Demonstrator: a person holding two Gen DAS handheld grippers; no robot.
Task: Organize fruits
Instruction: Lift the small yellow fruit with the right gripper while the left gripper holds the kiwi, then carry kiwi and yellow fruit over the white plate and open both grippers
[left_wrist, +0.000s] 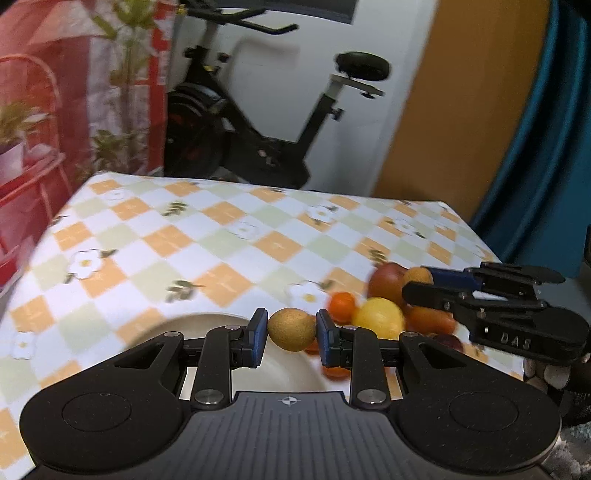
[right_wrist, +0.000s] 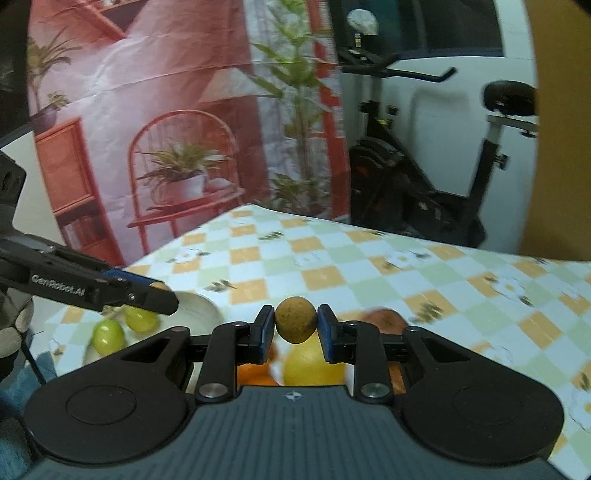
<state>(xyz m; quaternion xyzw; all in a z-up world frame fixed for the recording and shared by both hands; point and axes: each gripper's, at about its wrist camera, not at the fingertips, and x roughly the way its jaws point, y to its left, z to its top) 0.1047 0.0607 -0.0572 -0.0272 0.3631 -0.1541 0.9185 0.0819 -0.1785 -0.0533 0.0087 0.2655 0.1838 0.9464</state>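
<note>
Left gripper (left_wrist: 291, 329) clamped on a small brown fruit (left_wrist: 291, 329) above a cream plate (left_wrist: 207, 325) – right gripper (right_wrist: 296, 326) pinching another brown fruit (right_wrist: 296, 320) over the loose pile: yellow fruit (right_wrist: 312, 363), oranges (left_wrist: 341, 305), red apple (left_wrist: 386, 282). Two green fruits (right_wrist: 107, 335) sit on the plate, checked tablecloth (left_wrist: 192, 240) beneath.

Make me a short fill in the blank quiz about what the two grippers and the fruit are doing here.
1. The left gripper is shut on a small ____ fruit.
2. The right gripper holds ____ brown fruit.
3. Two ____ fruits lie on the white plate.
4. The tablecloth has a ____ pattern.

Missing words: brown; one; green; checked
</note>
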